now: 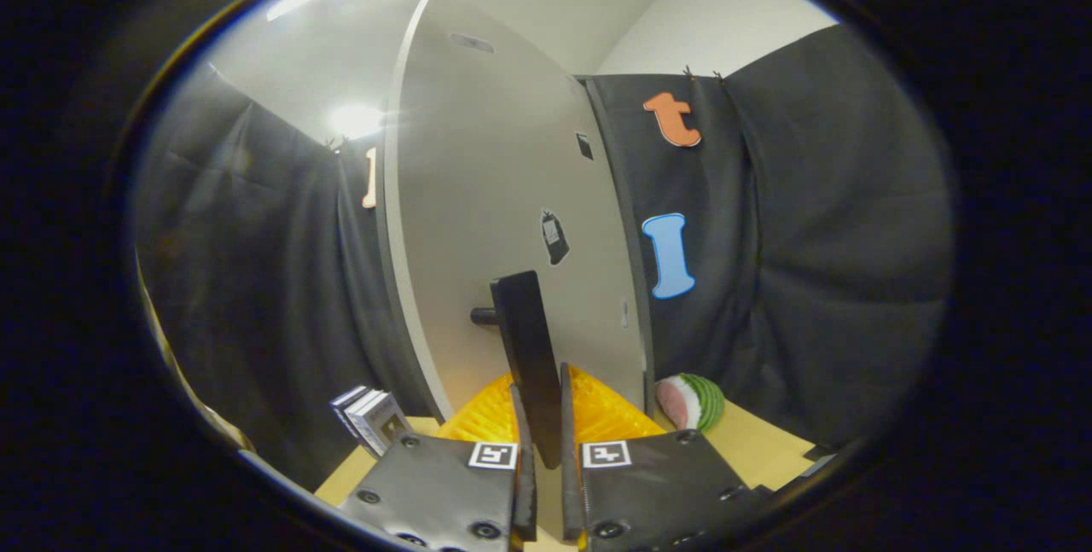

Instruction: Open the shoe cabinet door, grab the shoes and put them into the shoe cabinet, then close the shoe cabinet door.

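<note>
The shoe cabinet's pale grey door stands tall right in front of me, seen at a slant. A flat black handle sticks out from it on a short black peg. My gripper is shut on that handle: the lower part of the bar sits between my two fingertips, with both fingers pressing its sides. Small dark stickers mark the door face. No shoes show in the view.
A wooden table lies below. A watermelon-slice toy rests right of the door's foot. Several small boxes stand to the left. The black cloth wall closes in on both sides.
</note>
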A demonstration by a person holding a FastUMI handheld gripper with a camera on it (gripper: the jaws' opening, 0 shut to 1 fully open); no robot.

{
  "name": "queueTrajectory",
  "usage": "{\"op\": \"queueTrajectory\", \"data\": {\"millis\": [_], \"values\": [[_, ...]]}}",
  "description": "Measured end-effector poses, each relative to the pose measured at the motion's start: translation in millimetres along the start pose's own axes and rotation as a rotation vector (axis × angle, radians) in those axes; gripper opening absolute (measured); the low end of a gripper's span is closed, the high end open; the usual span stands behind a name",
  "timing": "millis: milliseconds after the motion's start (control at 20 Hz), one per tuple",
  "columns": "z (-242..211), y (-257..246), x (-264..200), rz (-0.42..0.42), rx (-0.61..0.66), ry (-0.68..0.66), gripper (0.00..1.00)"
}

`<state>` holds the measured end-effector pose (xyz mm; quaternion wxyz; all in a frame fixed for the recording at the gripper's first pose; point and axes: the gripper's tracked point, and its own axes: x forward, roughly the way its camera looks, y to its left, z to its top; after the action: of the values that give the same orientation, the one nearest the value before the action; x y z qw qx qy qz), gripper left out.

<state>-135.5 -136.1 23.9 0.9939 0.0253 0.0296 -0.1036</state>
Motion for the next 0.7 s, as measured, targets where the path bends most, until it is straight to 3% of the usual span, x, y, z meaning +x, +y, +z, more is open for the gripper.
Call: {"op": "queueTrajectory", "data": {"millis": [300, 450, 700], "values": [[6, -43, -19, -0.073, 0.008, -0.001, 0.13], [13, -78, -18, -0.139, 0.018, -0.010, 0.03], [18, -115, -21, -0.126, 0.062, -0.006, 0.03]]}}
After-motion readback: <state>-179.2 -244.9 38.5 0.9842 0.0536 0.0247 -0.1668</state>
